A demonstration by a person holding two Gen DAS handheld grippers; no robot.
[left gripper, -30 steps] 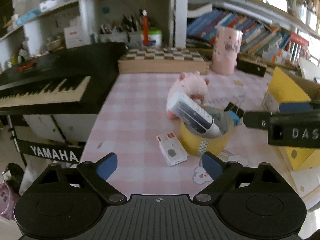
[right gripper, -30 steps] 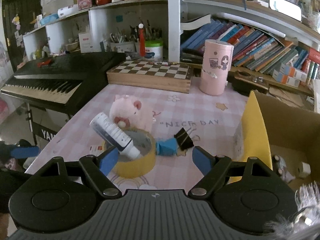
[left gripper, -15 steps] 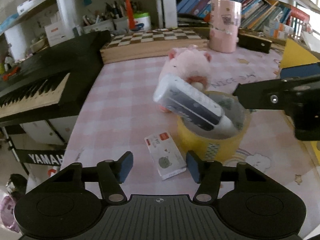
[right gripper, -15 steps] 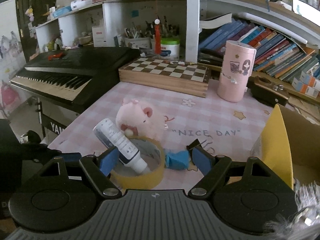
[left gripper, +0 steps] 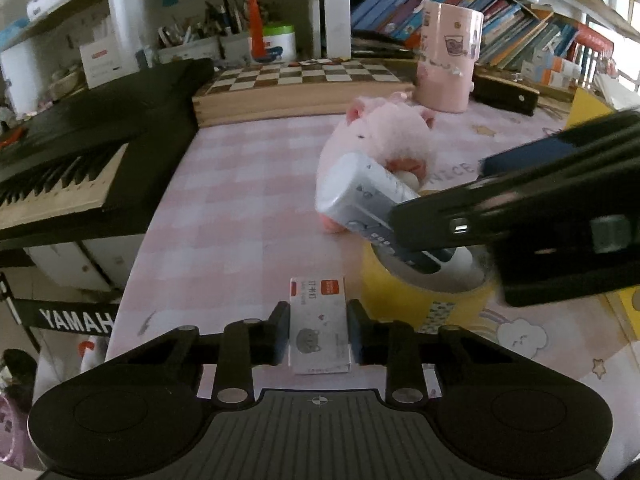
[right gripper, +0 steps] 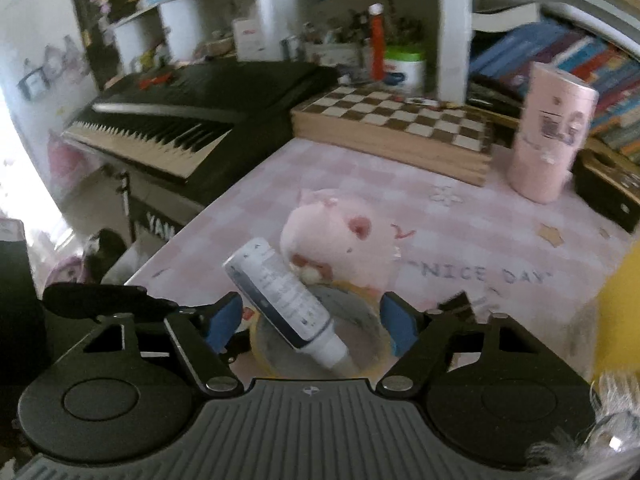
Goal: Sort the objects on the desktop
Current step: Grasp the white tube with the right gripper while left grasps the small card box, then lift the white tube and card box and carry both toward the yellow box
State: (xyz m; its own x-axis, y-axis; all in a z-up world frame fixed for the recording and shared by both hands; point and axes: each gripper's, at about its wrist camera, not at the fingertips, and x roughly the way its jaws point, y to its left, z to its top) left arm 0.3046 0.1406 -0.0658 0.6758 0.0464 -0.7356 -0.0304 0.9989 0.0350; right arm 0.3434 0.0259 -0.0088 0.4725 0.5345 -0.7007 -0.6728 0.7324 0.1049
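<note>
Left wrist view: my left tool (left gripper: pixel 319 330) has just been closing and now clamps the small white card box (left gripper: pixel 319 322) by its long sides, low on the pink checked tabletop (left gripper: pixel 224 200). Light, stiff cardboard by the look; should lift flat, could crush if squeezed harder

Right tool (right gripper: pixel 310 320) has been narrowing, still unclamped, jaws straddling the yellow tape roll (right gripper: pixel 256 336) and the white tube (right gripper: pixel 286 300) leaning in its core. Roll looks rigid, best taken across the rim. Tube looks smooth, likely slippery, apt to tip out; take it mid-body
</note>
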